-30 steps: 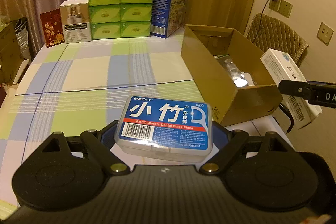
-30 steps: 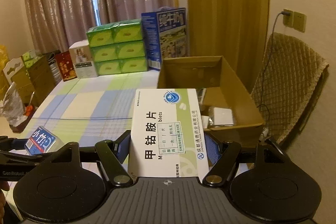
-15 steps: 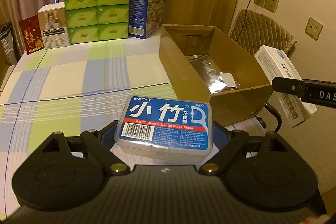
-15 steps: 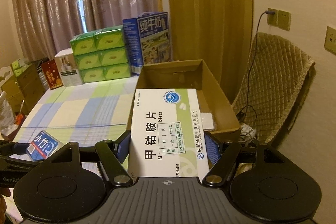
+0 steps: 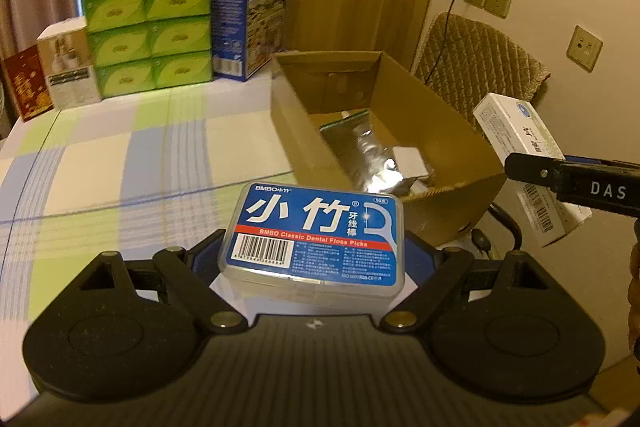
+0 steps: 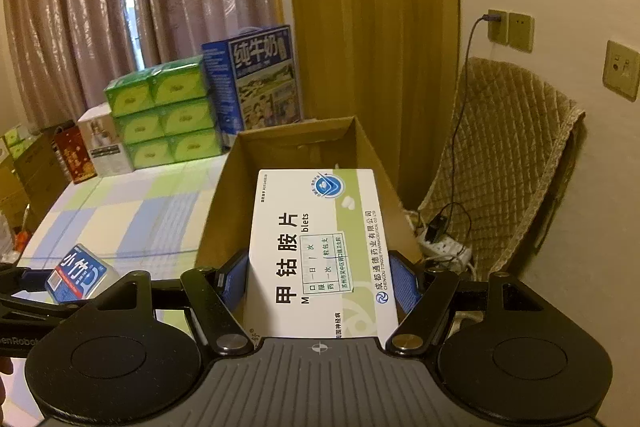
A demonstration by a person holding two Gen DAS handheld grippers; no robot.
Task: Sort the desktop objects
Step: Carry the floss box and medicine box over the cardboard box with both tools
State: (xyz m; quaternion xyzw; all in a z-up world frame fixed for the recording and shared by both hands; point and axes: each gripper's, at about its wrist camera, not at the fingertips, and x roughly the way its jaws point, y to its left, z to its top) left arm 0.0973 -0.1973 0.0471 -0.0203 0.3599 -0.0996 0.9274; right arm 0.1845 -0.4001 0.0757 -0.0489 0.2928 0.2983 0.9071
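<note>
My left gripper (image 5: pixel 314 247) clamps the floss box (image 5: pixel 316 235), lower centre. My right gripper (image 6: pixel 320 279) clamps the pill box (image 6: pixel 320 251), centre frame, over the carton (image 6: pixel 224 203).

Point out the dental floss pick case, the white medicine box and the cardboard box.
dental floss pick case (image 5: pixel 316 233): left wrist view, on its blue label.
white medicine box (image 6: pixel 320 251): right wrist view, on its printed top face.
cardboard box (image 5: pixel 452 131): left wrist view, on its inner right wall.

Cardboard box (image 6: pixel 224 211) interior behind medicine carton (image 6: pixel 320 251)
</note>
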